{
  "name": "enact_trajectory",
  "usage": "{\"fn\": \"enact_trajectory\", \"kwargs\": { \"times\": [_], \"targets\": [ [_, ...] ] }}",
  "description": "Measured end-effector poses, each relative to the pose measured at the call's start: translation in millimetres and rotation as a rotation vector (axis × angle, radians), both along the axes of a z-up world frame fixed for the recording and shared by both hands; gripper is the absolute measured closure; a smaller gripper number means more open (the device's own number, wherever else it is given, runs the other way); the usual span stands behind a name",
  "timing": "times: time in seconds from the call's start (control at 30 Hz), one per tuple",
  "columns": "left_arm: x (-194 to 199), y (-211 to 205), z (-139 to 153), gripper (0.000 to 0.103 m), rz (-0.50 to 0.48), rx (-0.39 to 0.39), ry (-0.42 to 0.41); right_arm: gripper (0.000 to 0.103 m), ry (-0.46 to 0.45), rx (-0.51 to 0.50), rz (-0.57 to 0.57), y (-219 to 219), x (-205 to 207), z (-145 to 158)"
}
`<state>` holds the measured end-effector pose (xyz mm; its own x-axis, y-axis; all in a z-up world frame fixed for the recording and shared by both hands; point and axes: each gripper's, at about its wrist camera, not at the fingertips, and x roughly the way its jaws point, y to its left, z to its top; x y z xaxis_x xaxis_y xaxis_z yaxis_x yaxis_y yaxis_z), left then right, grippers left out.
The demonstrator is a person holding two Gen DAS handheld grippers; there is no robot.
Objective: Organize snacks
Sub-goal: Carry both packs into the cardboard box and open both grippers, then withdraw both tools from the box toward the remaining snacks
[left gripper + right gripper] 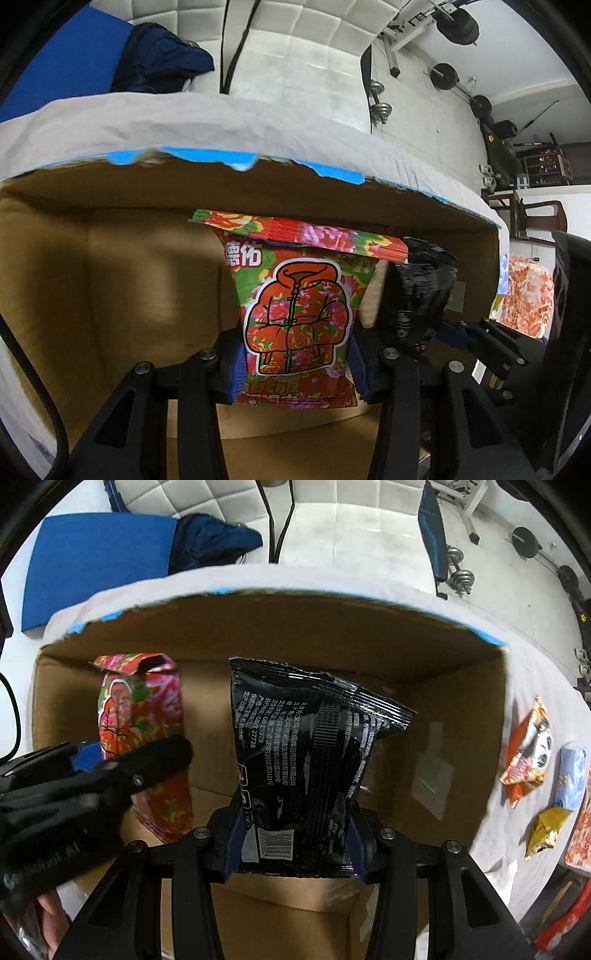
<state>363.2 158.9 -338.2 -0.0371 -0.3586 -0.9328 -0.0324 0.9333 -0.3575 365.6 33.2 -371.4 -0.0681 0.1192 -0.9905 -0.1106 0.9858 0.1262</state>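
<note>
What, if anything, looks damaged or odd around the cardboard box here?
The brown cardboard box's top edge is ragged, with scraps of blue tape clinging where flaps seem torn off. The snack packets look intact.

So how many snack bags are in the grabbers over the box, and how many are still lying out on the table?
Held in the box: 2, the flowery red bag in the left gripper and the black bag in the right gripper.
On the table's white cloth: at least 4, an orange bag, a light blue one, a gold one and a red-and-white one cut off by the edge.
Total: 6
</note>
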Motion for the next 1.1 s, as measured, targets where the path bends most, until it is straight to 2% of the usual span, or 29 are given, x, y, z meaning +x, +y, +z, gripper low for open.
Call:
{"fn": "enact_trajectory", "kwargs": {
  "times": [0.23, 0.33, 0.37, 0.4, 0.43, 0.53, 0.57, 0.6, 0.63, 0.73, 0.9, 1.1],
  "targets": [
    [3, -2, -16, 0.060, 0.005, -0.008, 0.039, 0.050, 0.019, -0.031, -0.003, 5, 3, -16],
    [-2, -8, -10, 0.051, -0.035, 0.045, 0.022, 0.045, 0.008, -0.042, -0.002, 5, 3, -17],
    [-3, -11, -7, 0.045, -0.053, 0.073, 0.007, 0.044, 0.008, -0.034, -0.004, 5, 2, -16],
    [-5, -13, -4, 0.034, -0.068, 0.093, -0.009, 0.041, 0.007, -0.032, -0.005, 4, -1, -15],
    [-5, -14, -2, 0.030, -0.077, 0.108, -0.016, 0.039, 0.005, -0.029, -0.004, 2, -3, -10],
    [-13, -15, 5, 0.027, -0.073, 0.119, -0.020, 0.028, 0.000, -0.010, -0.004, 5, -11, -2],
    [-17, -13, 7, 0.023, -0.061, 0.109, -0.021, 0.018, -0.005, -0.012, -0.005, 7, -15, 2],
    [-20, -11, 9, 0.018, -0.052, 0.102, -0.024, 0.004, -0.015, -0.021, -0.006, 9, -19, 7],
    [-24, -8, 12, 0.017, -0.041, 0.099, -0.032, 0.000, -0.026, -0.029, -0.011, 10, -23, 13],
    [-36, 0, 29, 0.009, -0.019, 0.126, -0.096, 0.000, -0.042, -0.021, -0.038, 7, -35, 24],
    [-56, 17, 58, 0.009, 0.020, 0.207, -0.208, 0.000, -0.096, -0.034, -0.073, 3, -53, 45],
    [-83, 36, 91, 0.009, 0.061, 0.279, -0.297, 0.000, -0.170, -0.050, -0.104, -2, -78, 69]
  ]
}}
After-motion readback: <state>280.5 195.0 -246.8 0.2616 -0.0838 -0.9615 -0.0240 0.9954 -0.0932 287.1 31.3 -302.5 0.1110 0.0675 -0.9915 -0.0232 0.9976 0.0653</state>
